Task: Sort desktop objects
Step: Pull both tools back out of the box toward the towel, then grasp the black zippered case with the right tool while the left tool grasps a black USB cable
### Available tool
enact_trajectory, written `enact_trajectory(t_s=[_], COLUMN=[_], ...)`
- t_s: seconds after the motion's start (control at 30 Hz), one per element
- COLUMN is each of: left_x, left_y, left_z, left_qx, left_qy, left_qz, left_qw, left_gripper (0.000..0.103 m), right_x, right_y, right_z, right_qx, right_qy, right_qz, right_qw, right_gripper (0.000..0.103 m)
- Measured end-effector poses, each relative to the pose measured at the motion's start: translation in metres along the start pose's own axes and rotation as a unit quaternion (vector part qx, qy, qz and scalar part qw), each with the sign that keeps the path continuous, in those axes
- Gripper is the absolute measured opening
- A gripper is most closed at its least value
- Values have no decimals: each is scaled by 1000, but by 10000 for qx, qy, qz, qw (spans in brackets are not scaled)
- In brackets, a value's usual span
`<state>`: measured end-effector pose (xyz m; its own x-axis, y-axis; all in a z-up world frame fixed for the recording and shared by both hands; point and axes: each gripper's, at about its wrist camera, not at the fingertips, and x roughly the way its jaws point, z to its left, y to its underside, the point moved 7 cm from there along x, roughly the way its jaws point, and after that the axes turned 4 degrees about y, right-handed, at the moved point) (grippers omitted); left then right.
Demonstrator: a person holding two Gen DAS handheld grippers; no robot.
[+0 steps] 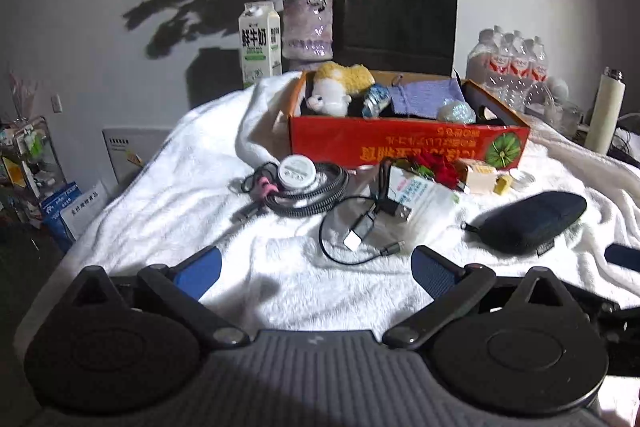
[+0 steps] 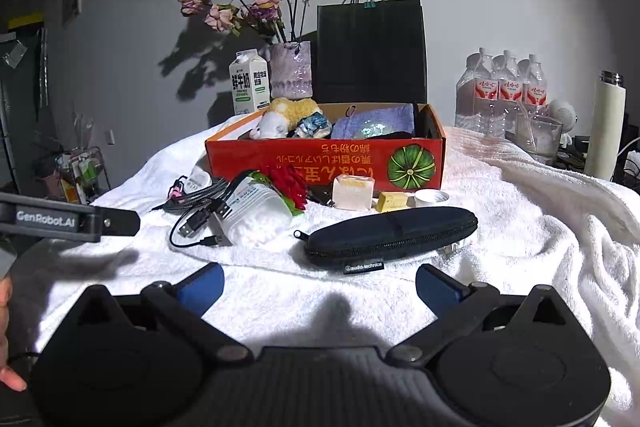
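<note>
A red cardboard box (image 1: 400, 143) (image 2: 320, 163) sits mid-table holding a plush toy (image 1: 340, 87), a purple cloth (image 1: 424, 97) and small items. In front lie coiled cables (image 1: 312, 193), a round white tin (image 1: 297, 169), a black USB cable (image 1: 360, 227), a clear plastic container (image 2: 256, 213), a red flower (image 2: 289, 183), a beige box (image 2: 354, 191) and a dark zip case (image 2: 392, 235) (image 1: 528, 221). My left gripper (image 1: 316, 271) is open and empty, short of the cables. My right gripper (image 2: 319, 285) is open and empty, just before the zip case.
A white towel (image 2: 520, 227) covers the table. At the back stand a milk carton (image 1: 259, 45), a vase of flowers (image 1: 307, 29), a black paper bag (image 1: 400, 19), water bottles (image 2: 504, 91) and a white flask (image 2: 608, 123). The left gripper's side (image 2: 68, 219) shows at left.
</note>
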<state>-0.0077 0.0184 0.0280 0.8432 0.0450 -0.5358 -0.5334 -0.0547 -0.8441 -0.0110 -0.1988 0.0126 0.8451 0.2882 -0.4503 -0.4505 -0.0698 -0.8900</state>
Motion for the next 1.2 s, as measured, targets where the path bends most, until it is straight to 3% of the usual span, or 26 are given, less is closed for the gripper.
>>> enact_trajectory(t_s=[0.3,0.47,0.77,0.93,1.07,1.2], left_x=[2,18,46,54,62,67], left_y=[-2,6,14,13,7,-3], left_z=[0,4,0,-6,-11,-24], left_qx=[-701,-850,-228,-2,529,826], left_qy=[395,504,255,366,102,289], left_qz=[-398,57,286,140,50,-183], left_qw=[9960,9951,9990,9992,9985,9960], left_gripper=[103,103,103,103,103,103], right_x=[6,14,28,36,41,48], right_y=[7,9,10,8,7,7], right_z=[-9,-10,-1,2,2,-2], right_qx=[70,98,-18,-85,-109,-132], right_qy=[-45,14,151,277,373,453], right_qz=[140,241,399,470,504,557], right_qw=[9999,9997,9991,9985,9980,9973], right_gripper=[102,102,102,102,102,102])
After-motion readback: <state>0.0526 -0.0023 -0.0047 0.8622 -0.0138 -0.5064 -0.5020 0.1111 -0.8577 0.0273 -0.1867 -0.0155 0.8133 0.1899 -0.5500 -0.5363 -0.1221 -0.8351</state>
